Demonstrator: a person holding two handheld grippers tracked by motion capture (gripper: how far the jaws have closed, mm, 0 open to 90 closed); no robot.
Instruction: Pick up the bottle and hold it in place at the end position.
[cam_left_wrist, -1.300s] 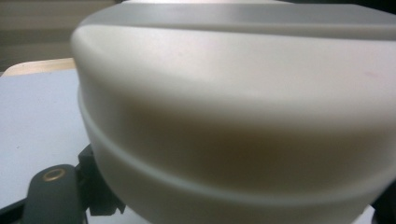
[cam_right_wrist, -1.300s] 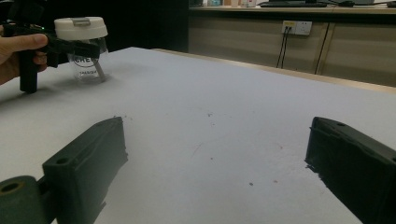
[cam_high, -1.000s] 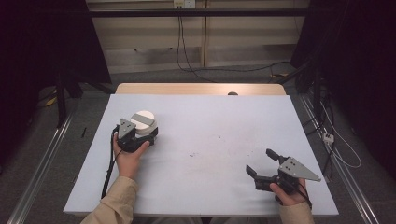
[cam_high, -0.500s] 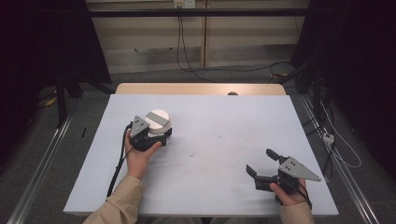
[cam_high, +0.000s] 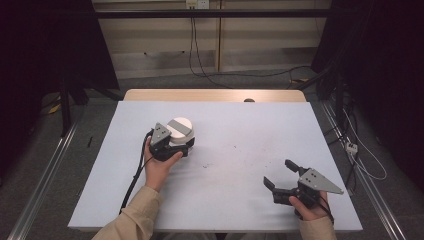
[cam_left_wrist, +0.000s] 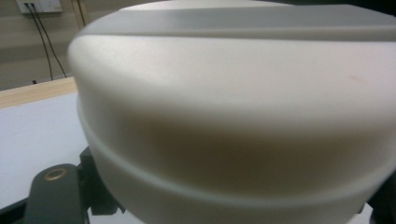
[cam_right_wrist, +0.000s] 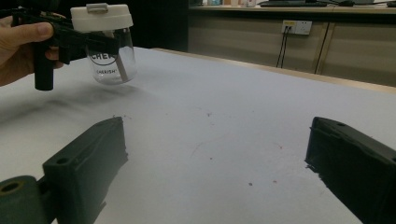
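Between the jaws of the left tool (cam_high: 172, 145) sits a clear glass jar (cam_right_wrist: 112, 60) with a white lid (cam_high: 180, 128), clamped just under that lid and lifted off the pale bench (cam_high: 240, 125); its shadow lies on the surface below. From the left tool's own camera the lid fills nearly everything ahead. Well apart, toward the person's right, the right tool (cam_high: 281, 175) rests low over the bench, jaws spread wide and holding nothing, with scattered dark specks on the bench beyond them.
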